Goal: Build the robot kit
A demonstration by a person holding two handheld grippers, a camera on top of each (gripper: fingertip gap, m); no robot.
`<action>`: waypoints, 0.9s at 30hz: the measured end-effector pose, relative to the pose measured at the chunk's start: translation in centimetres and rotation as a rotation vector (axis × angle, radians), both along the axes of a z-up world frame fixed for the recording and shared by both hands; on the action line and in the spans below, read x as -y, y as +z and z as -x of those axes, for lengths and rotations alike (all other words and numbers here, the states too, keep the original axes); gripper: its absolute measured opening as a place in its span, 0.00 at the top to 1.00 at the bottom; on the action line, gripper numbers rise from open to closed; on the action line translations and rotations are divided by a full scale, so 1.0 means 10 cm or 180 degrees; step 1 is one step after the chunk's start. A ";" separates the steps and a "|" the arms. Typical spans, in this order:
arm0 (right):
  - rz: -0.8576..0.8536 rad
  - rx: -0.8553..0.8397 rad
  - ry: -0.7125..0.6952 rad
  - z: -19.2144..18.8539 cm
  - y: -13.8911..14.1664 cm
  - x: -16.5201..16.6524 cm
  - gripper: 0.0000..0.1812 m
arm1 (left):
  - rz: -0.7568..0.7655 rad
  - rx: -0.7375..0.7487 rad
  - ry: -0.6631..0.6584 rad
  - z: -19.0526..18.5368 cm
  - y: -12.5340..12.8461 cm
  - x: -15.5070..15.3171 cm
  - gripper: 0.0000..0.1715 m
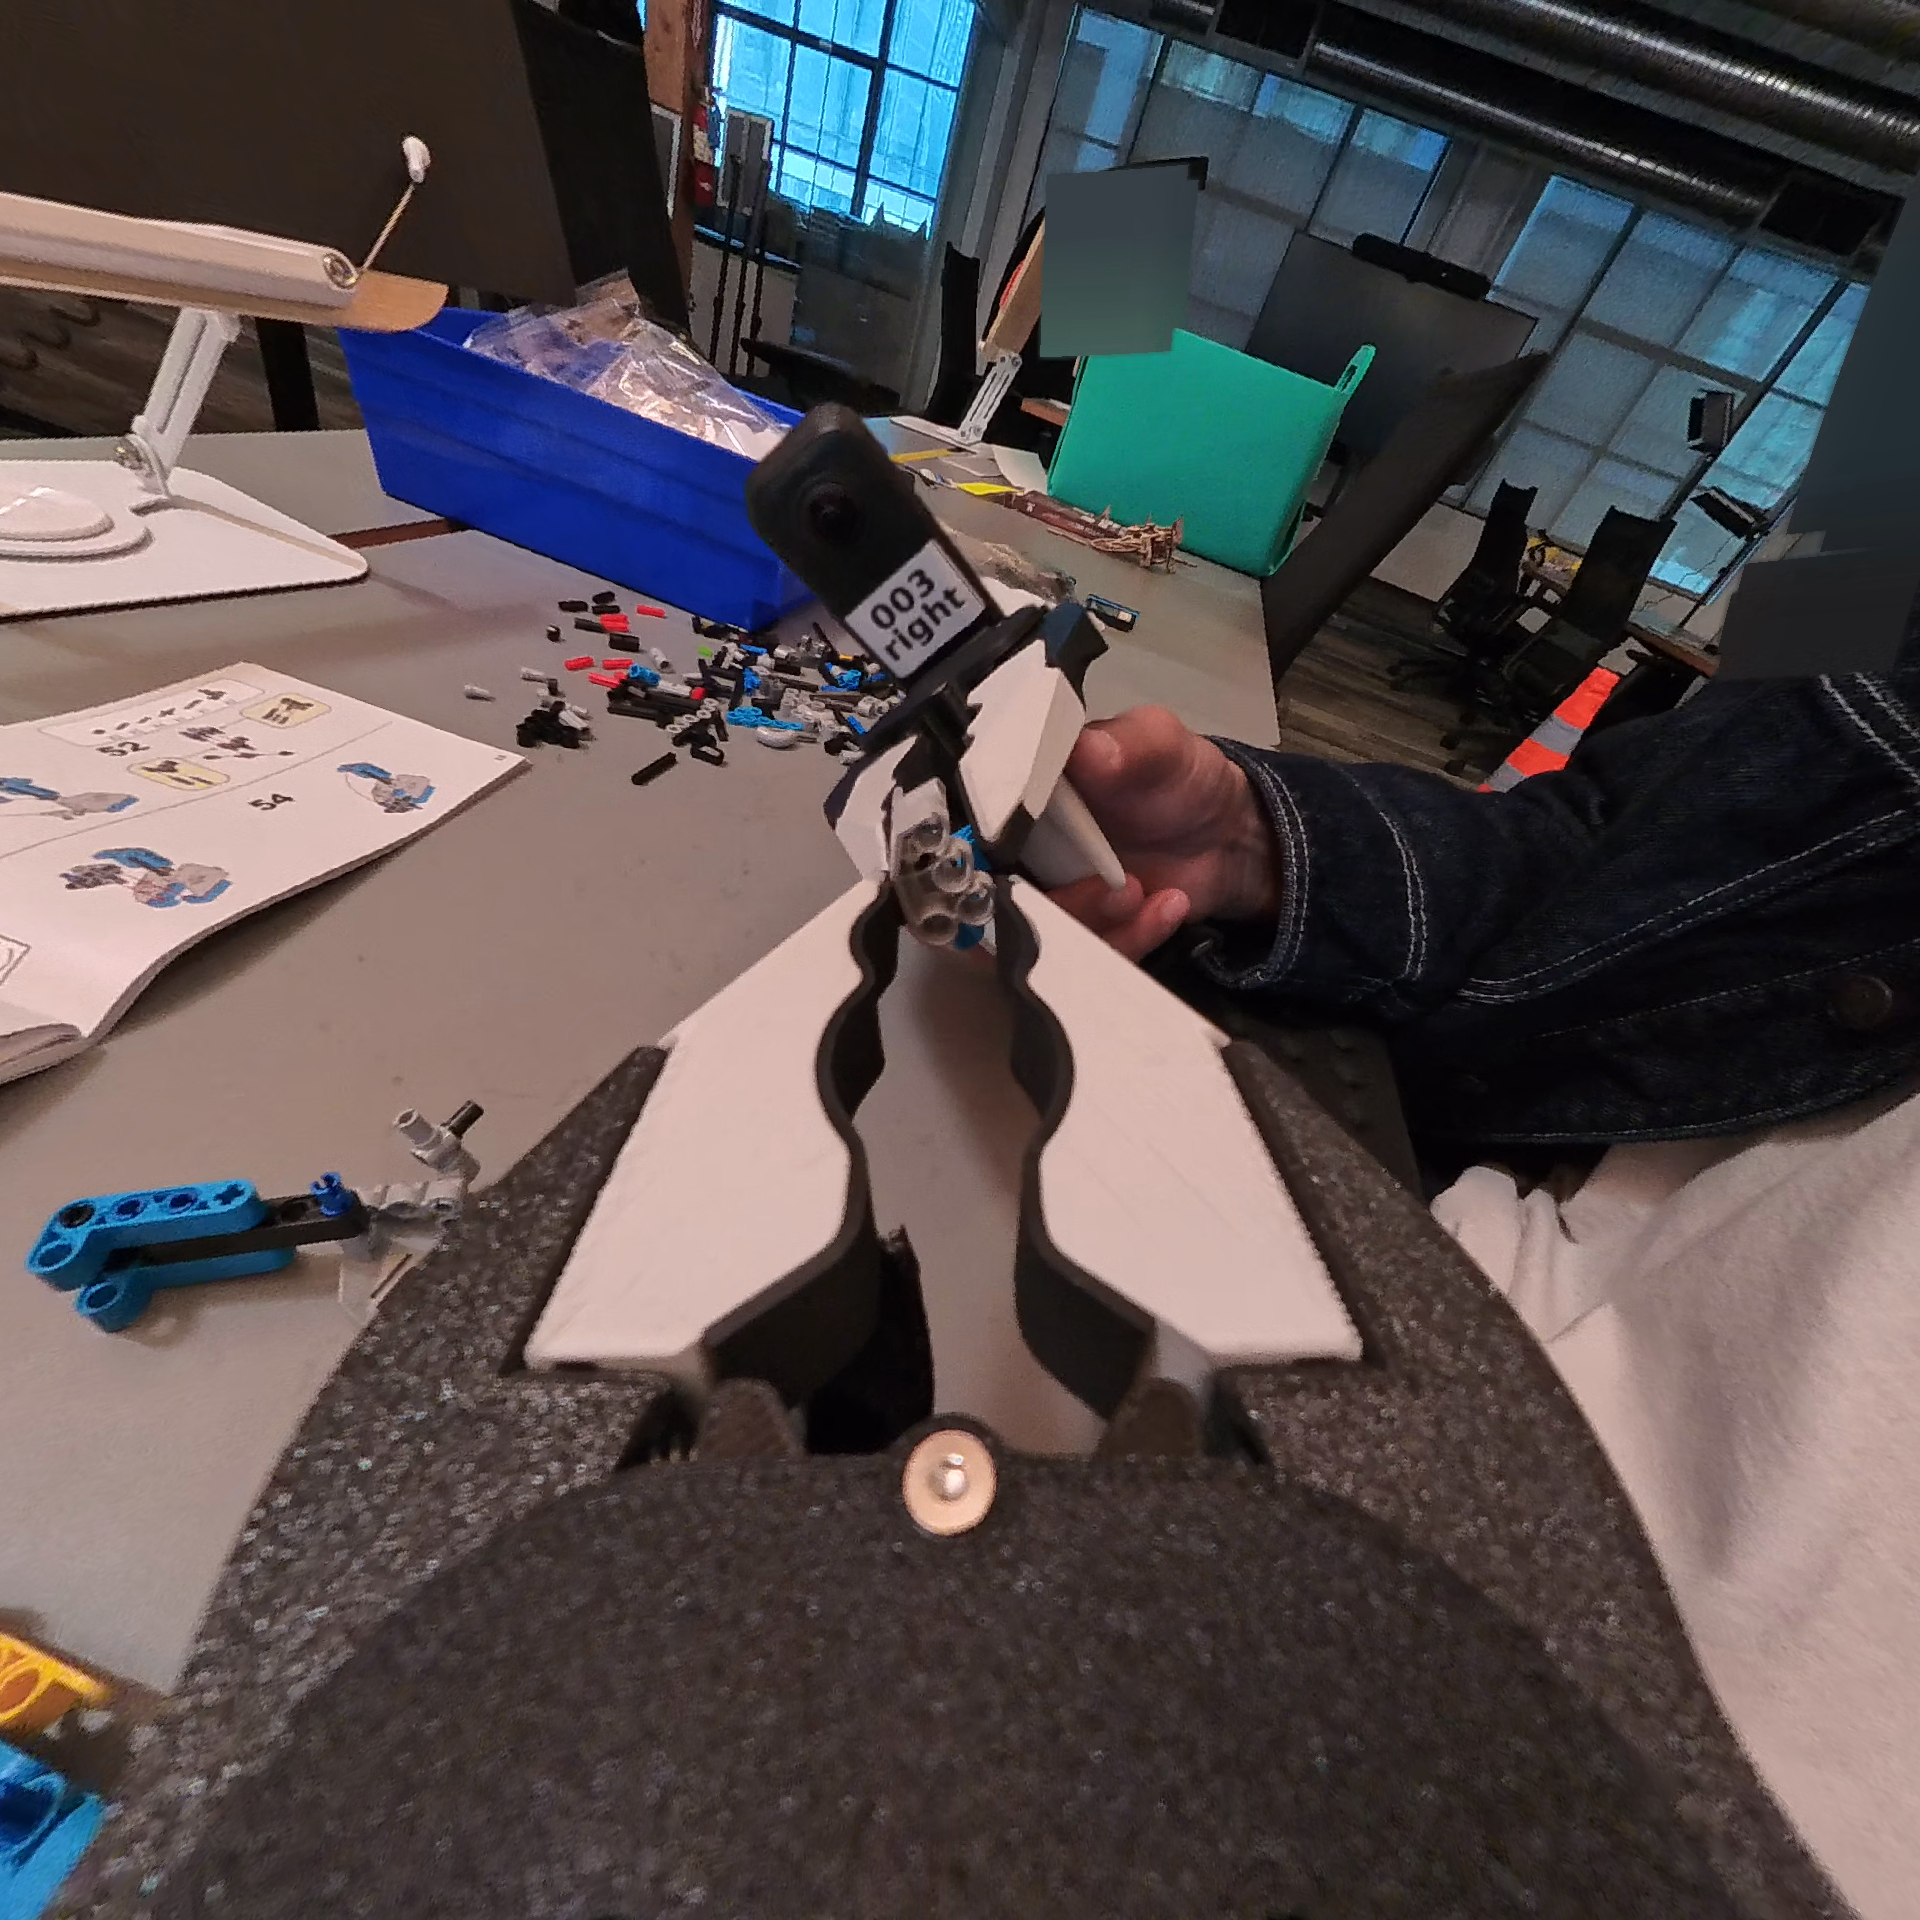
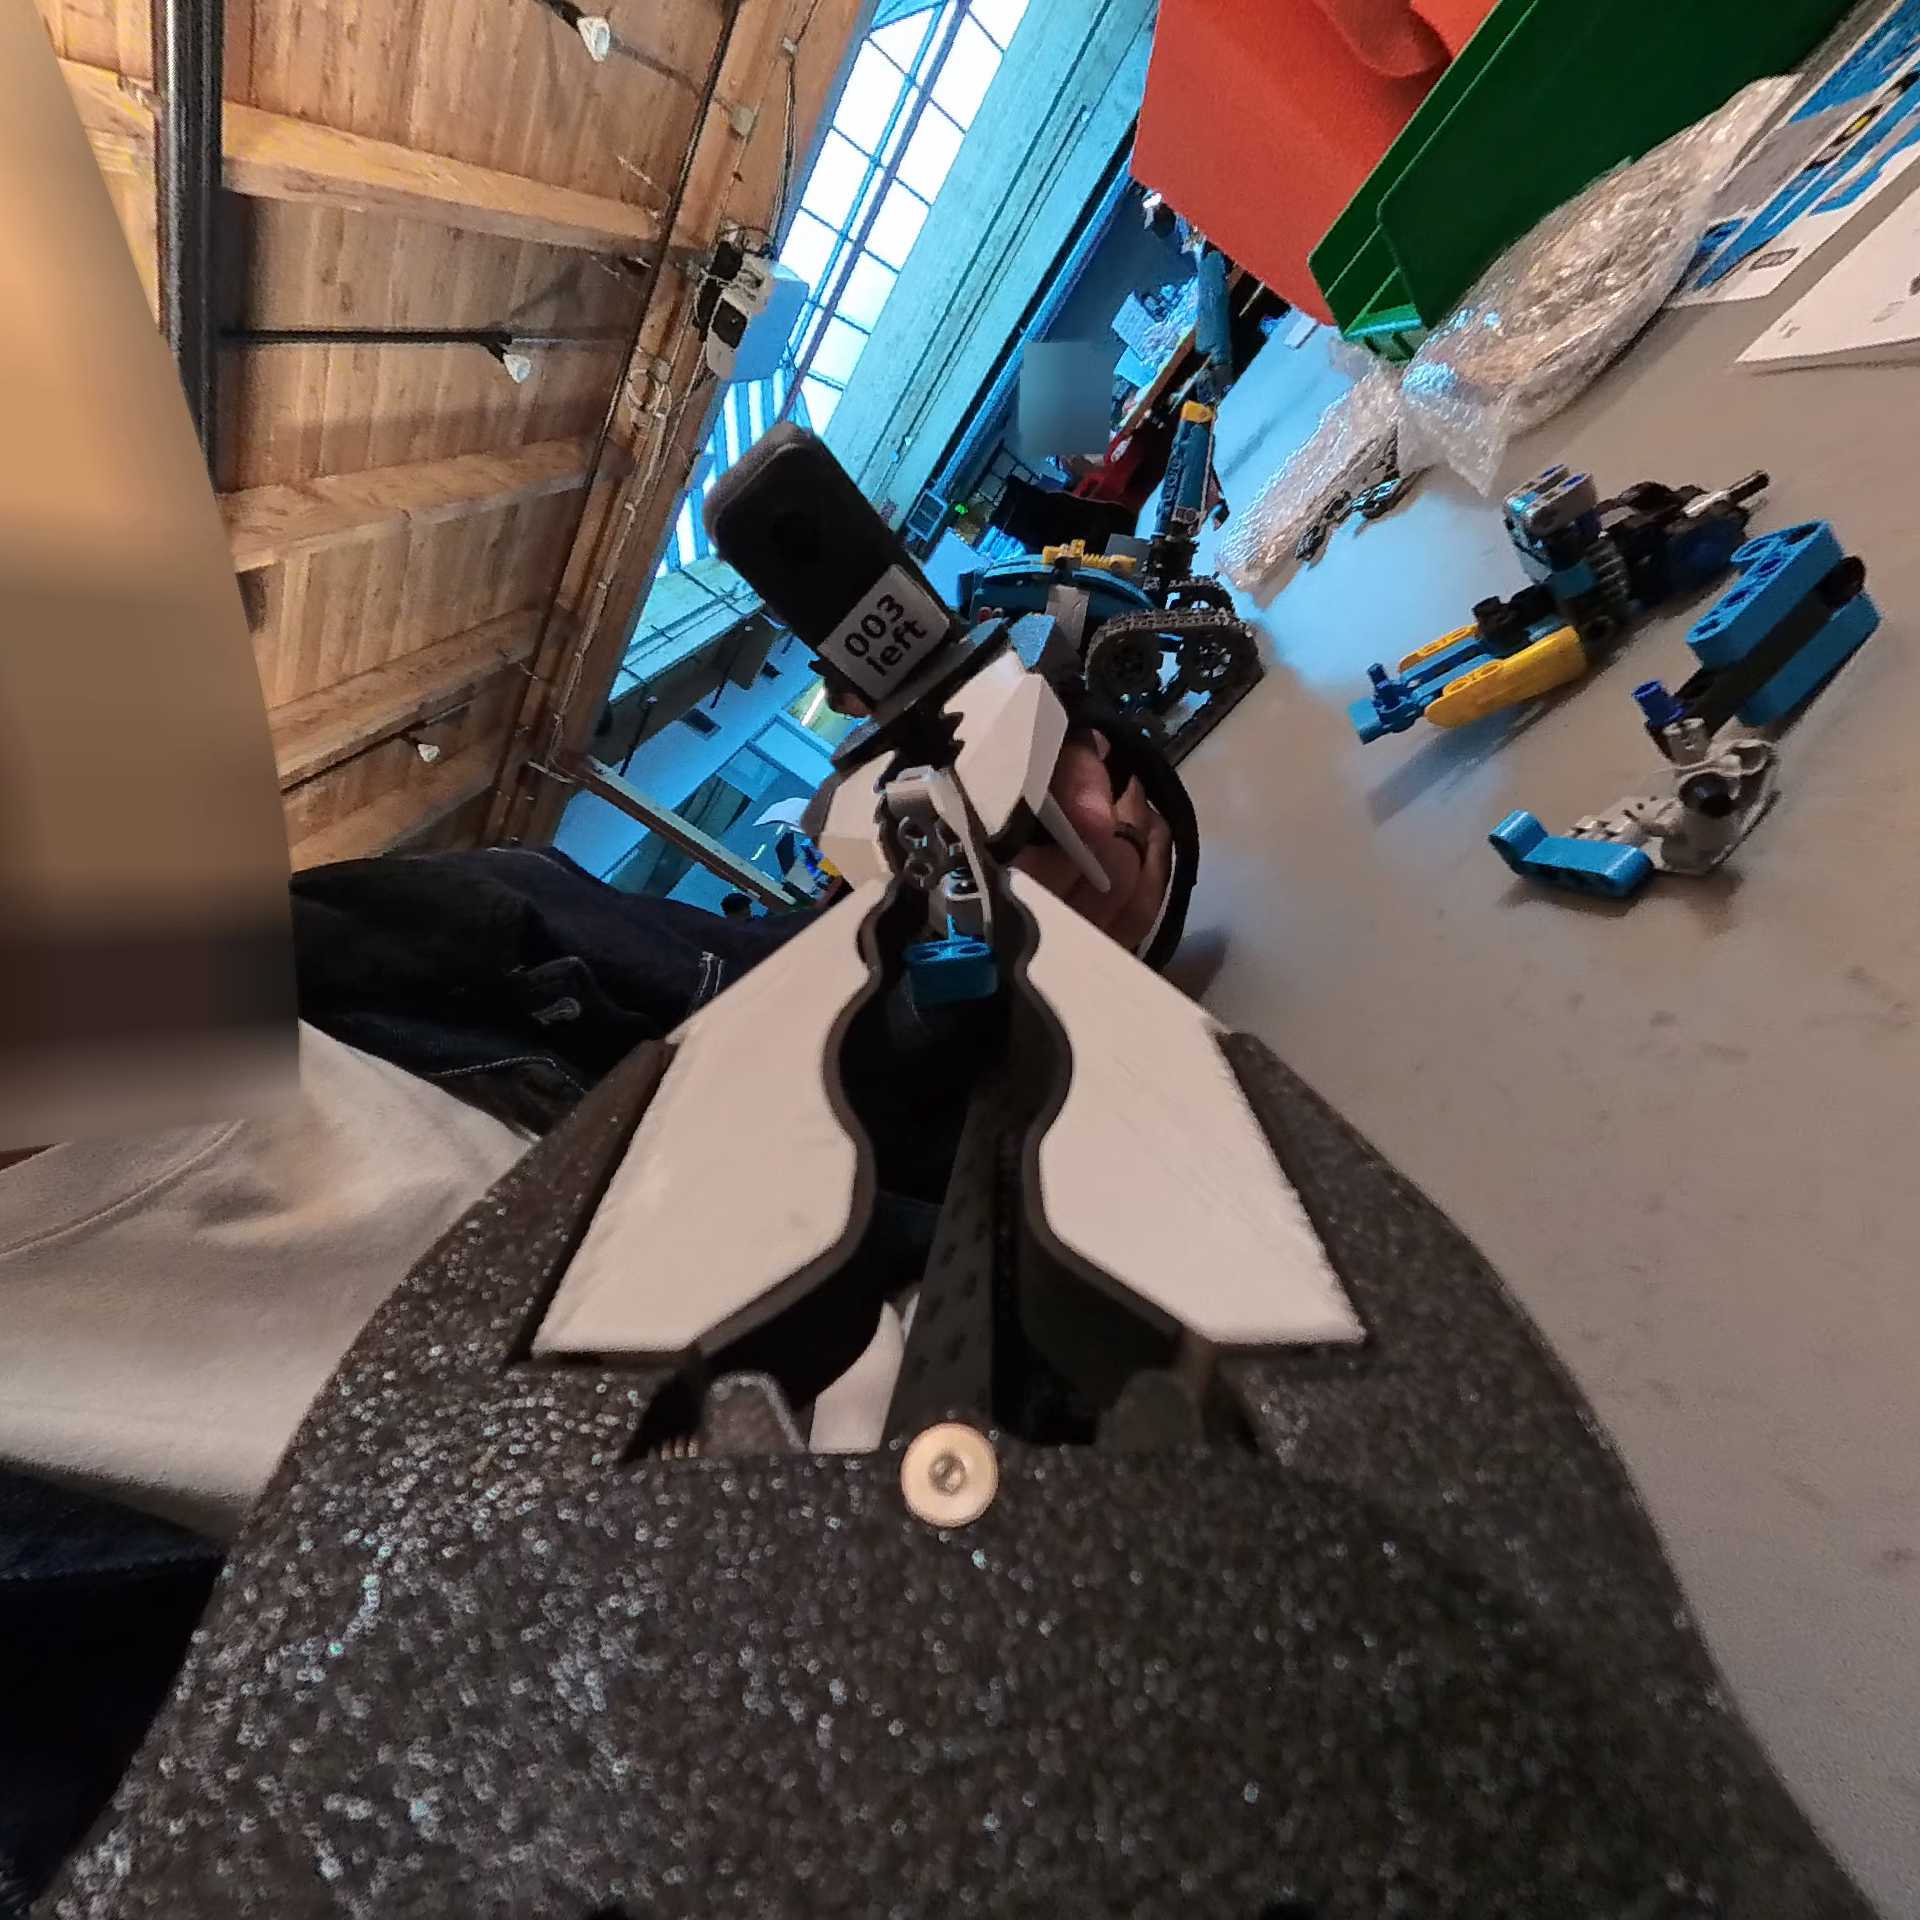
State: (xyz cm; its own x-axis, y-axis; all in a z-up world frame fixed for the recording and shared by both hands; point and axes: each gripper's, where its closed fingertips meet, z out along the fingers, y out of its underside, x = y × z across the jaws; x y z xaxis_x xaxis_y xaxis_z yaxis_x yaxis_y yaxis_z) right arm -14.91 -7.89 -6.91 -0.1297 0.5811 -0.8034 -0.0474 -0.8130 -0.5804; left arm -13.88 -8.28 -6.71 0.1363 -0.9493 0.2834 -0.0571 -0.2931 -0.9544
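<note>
A: So both grippers meet mid-frame?
B: Yep. Left gripper and right gripper are each clamped on one small grey-and-blue brick assembly, held above the table.
A: Progress?
B: Blue beam subassembly sits lower left, loose pieces unused.

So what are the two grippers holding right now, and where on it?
Both grip one small grey and blue brick assembly: the left gripper at its grey end, the right gripper near its blue end.
</note>
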 end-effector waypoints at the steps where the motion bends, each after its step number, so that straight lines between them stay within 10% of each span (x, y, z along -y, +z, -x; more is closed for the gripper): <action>1: 0.0031 -0.0028 0.0022 0.00 0.01 0.00 0.92 | 0.0018 0.0010 -0.0008 0.00 0.01 0.00 0.90; 13: -0.0313 0.0087 0.0014 -0.03 0.04 0.07 0.97 | -0.0015 0.0071 -0.0107 -0.02 0.05 0.06 0.90; 27: -0.1262 0.0883 -0.1262 -0.57 0.04 -0.43 0.97 | -0.0555 -0.0681 0.0647 0.08 -0.26 -0.26 0.90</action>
State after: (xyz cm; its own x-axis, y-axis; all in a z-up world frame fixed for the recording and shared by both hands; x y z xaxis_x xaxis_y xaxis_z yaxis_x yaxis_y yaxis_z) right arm -9.24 -3.60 -6.48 0.3393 0.8032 -0.4896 -0.1057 -0.4847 -0.8683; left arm -14.72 -5.66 -9.27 0.3665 -0.9282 0.0637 -0.2185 -0.1525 -0.9638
